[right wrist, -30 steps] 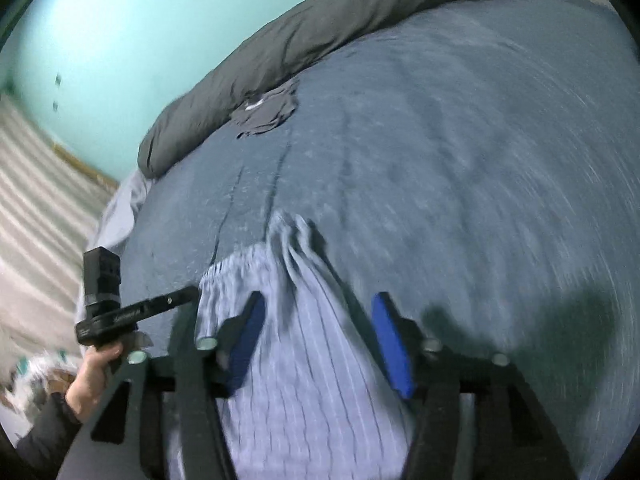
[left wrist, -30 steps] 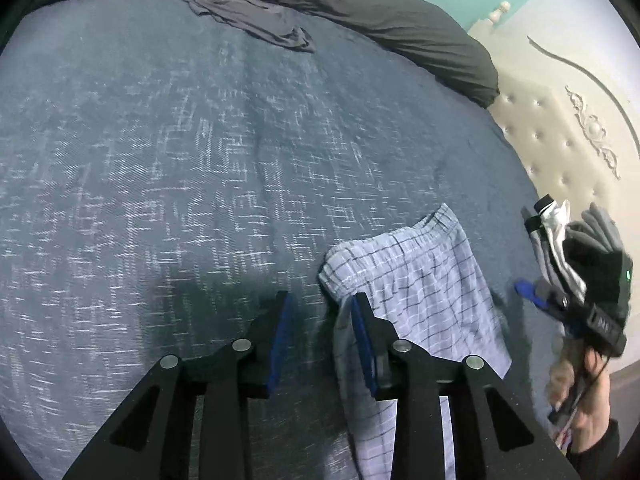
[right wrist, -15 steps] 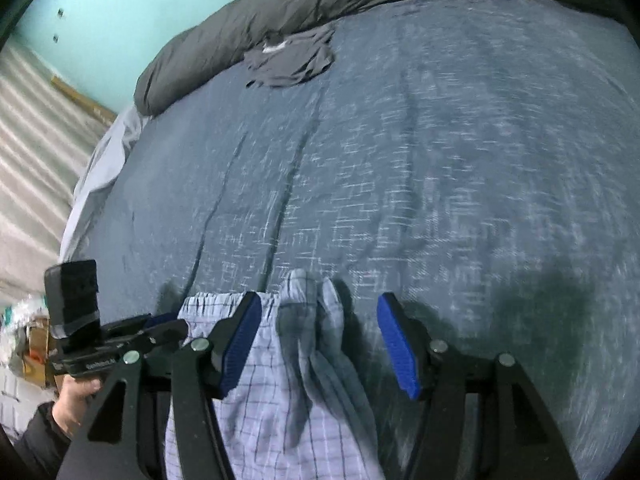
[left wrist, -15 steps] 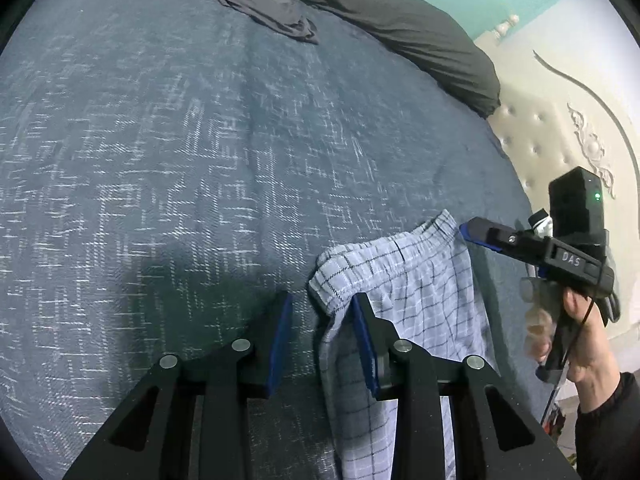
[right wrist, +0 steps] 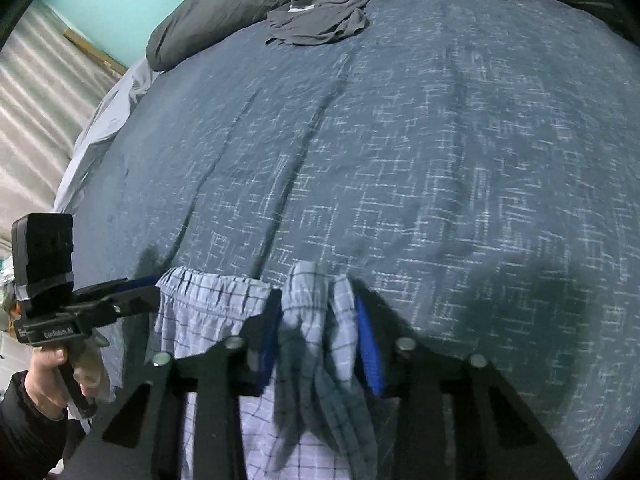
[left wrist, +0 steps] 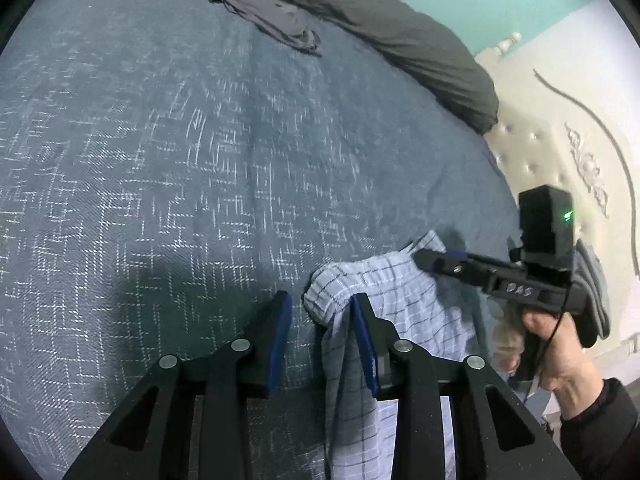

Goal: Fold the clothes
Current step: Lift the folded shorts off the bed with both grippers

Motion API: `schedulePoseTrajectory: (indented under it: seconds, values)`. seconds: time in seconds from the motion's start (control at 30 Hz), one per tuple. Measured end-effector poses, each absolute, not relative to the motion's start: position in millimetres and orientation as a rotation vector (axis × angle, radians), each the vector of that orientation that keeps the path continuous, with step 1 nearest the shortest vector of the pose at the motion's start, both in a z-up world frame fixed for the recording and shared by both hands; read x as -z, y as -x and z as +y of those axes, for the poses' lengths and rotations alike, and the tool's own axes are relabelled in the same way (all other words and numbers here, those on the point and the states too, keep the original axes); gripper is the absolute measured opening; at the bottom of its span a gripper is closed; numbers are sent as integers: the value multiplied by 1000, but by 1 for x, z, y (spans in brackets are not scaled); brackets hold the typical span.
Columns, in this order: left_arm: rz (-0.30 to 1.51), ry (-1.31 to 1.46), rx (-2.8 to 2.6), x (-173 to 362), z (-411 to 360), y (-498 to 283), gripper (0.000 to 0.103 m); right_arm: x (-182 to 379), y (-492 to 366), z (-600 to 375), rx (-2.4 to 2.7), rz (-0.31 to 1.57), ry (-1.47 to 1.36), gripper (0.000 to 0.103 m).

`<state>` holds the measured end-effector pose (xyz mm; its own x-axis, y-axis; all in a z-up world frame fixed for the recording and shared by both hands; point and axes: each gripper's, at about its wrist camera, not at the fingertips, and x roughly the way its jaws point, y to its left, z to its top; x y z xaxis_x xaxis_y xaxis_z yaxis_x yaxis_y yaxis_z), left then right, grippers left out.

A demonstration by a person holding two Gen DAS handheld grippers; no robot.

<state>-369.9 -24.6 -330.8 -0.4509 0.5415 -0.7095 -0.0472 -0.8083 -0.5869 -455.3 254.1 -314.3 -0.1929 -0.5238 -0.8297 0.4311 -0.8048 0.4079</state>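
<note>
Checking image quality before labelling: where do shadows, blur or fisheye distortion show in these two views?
Left wrist view: bedspread bulges with fisheye curvature, a dark shadow falls ahead of the left gripper, corners black. Right wrist view: soft shadow right of the right gripper, plaid shorts slightly blurred, same vignette.

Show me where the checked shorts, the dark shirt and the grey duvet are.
checked shorts (left wrist: 404, 300), left wrist view, on the flat cloth near the waistband.
dark shirt (right wrist: 320, 24), right wrist view, middle of the crumpled cloth.
grey duvet (left wrist: 400, 36), left wrist view, middle of the roll.
</note>
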Motion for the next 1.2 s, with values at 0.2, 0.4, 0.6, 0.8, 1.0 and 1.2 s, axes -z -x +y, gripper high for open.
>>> schedulePoseTrajectory:
  seconds: [0.2, 0.4, 0.6, 0.8, 1.0, 1.2]
  values:
    - [-746, 1388, -2270, 335, -20, 377, 34, 318, 457, 255, 2033, -133, -1449, 28]
    - [-732, 1396, -2253, 343, -10, 382, 33, 318, 455, 259, 2028, -176, -1417, 14]
    - [-662, 1366, -2301, 328, -4, 378, 18, 301, 444, 265, 2049, -200, -1331, 11]
    - [-588, 1279, -2357, 284, 1, 358, 17, 259, 420, 274, 2078, -228, -1198, 11]
    - [-514, 1153, -2418, 210, 17, 332, 17, 189, 380, 292, 2122, -252, -1015, 11]
    - [-431, 1021, -2451, 129, 42, 297, 17, 109, 335, 323, 2172, -261, -829, 11]
